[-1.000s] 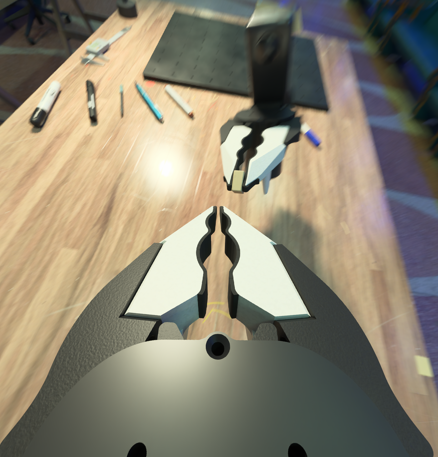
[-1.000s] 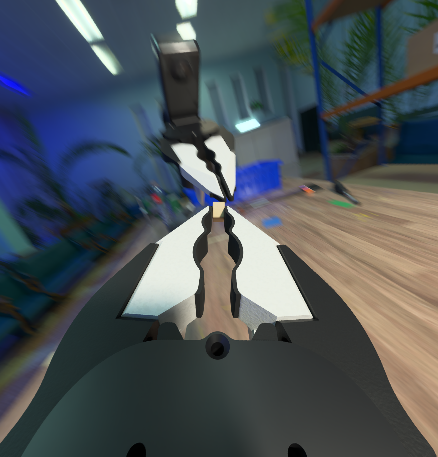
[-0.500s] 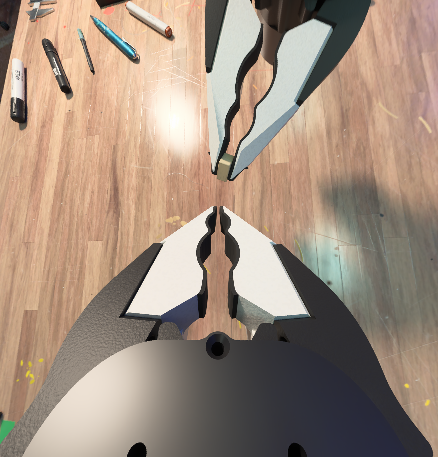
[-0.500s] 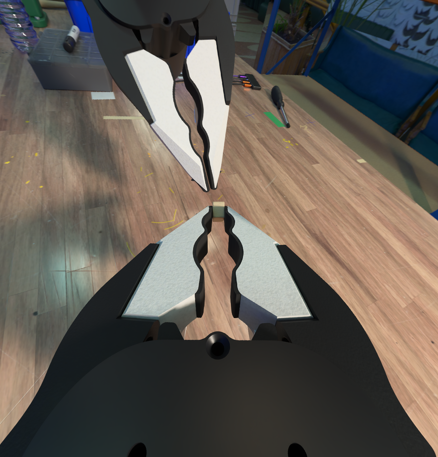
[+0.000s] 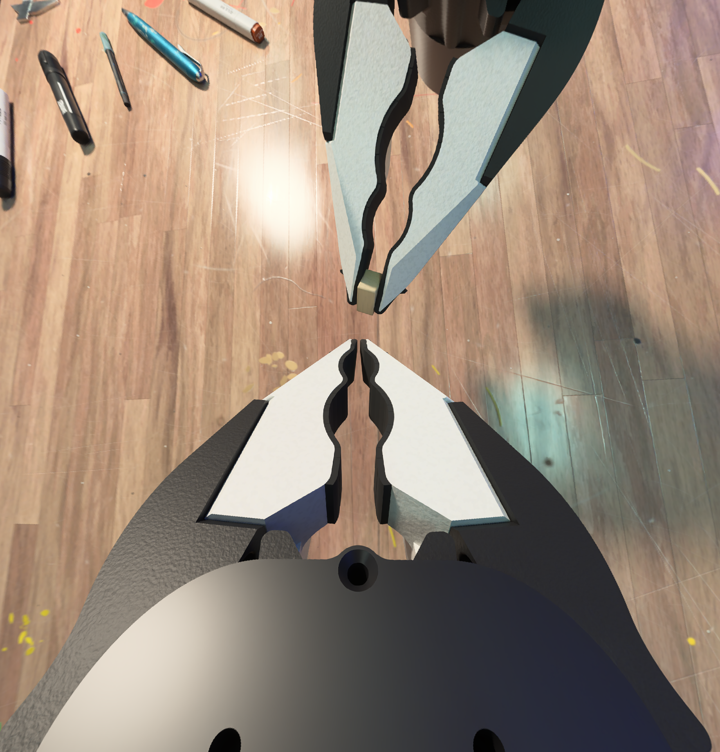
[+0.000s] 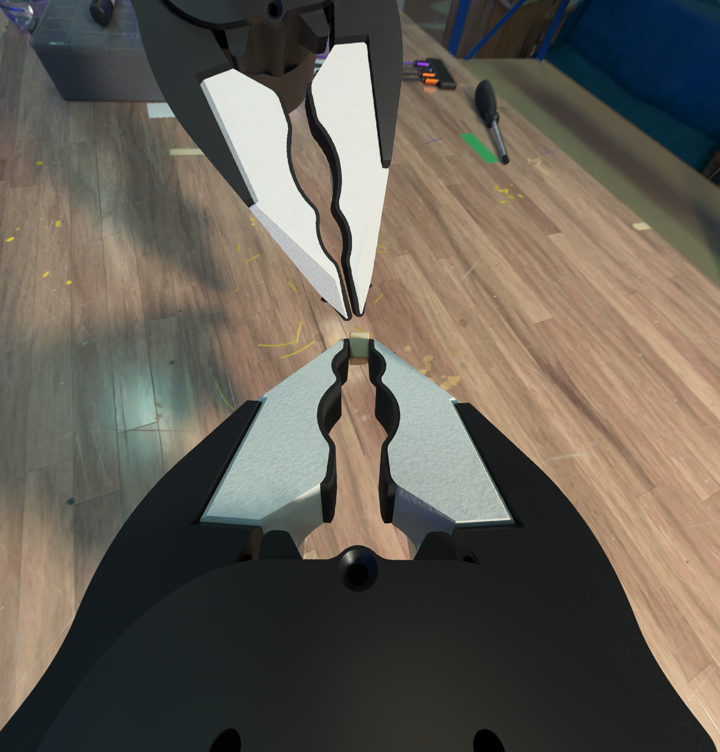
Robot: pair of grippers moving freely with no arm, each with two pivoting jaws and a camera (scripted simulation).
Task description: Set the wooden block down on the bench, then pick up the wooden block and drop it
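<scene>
A small pale wooden block [image 6: 359, 348] is pinched between the fingertips of my right gripper [image 6: 359, 346], low over the wooden bench [image 6: 553, 366]. In the left wrist view the same block [image 5: 368, 291] shows in the right gripper [image 5: 368, 301], which points down toward me. My left gripper [image 5: 358, 342] is shut and empty, its tips a short way in front of the block. It also shows in the right wrist view [image 6: 352, 314], tips nearly meeting the block from the far side.
Several pens and markers lie at the far left, among them a black marker [image 5: 63, 97] and a blue pen [image 5: 165, 47]. A grey box [image 6: 93, 65], a screwdriver [image 6: 490, 118] and a bit holder [image 6: 433, 75] lie farther along the bench. The bench edge [image 6: 655, 228] runs at the right.
Both grippers swung from a level, blurred view to looking down at the bench and came close tip to tip. Over the last half second they barely moved.
</scene>
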